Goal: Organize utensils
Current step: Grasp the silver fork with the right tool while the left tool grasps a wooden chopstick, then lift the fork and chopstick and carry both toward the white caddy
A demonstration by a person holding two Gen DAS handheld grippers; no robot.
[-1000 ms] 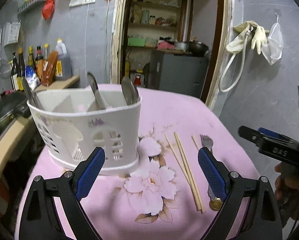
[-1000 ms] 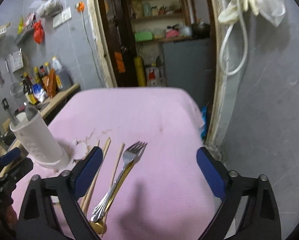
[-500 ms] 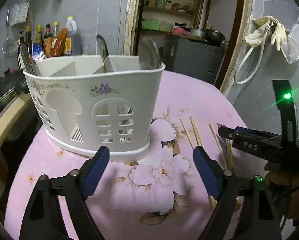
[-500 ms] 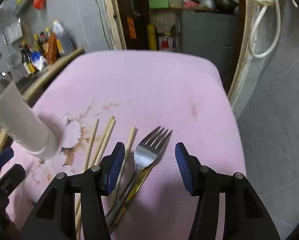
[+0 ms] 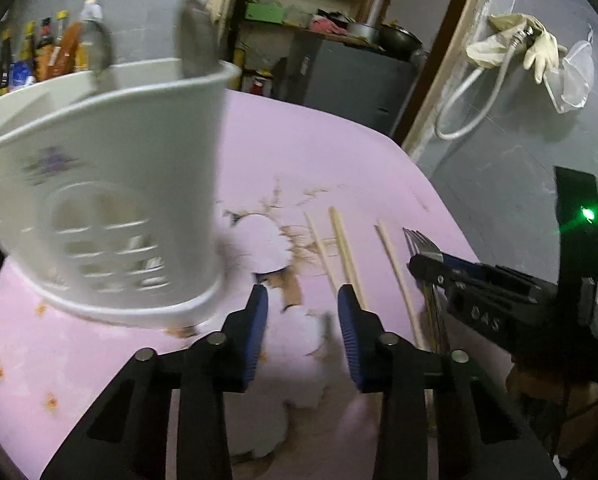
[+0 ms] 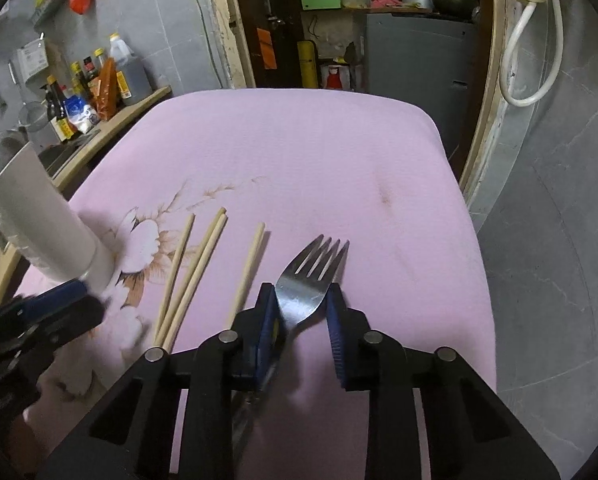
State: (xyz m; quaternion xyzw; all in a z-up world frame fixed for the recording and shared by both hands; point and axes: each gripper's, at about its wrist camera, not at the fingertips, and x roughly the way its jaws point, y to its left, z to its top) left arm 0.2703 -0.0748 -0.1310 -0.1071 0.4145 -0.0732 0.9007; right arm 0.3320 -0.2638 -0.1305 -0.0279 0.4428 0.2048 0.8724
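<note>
1. At far left stands the white plastic utensil caddy (image 5: 99, 200), with slotted cut-out walls, a small purple flower print, a rounded rim and inner dividers; spoon bowls (image 5: 197, 40) of dull metal rise from it. It rests on the surface (image 6: 319, 152), which is covered in a soft pink cloth with a printed blossom.
2. The left tool (image 5: 301, 300) hovers just right of the caddy's base, its blue ribbed pads closing with nothing between them, only cloth below.
3. Next lie four pale wooden chopsticks (image 6: 203, 264), thin, round and smooth, loosely parallel; two touch along their length, the others sit a little apart.
4. Just right of them lies the fork (image 6: 311, 280), of polished steel with four tines pointing away; a gold-toned handle shows under it, its owner unclear.
5. The right tool (image 6: 303, 300) is closing around the fork's neck; the pads look about touching its edges, though a firm pinch is not certain.
6. To do this well, I judge it should squeeze squarely on the narrow neck, since slick metal can twist, then lift level before heading for the caddy.
</note>
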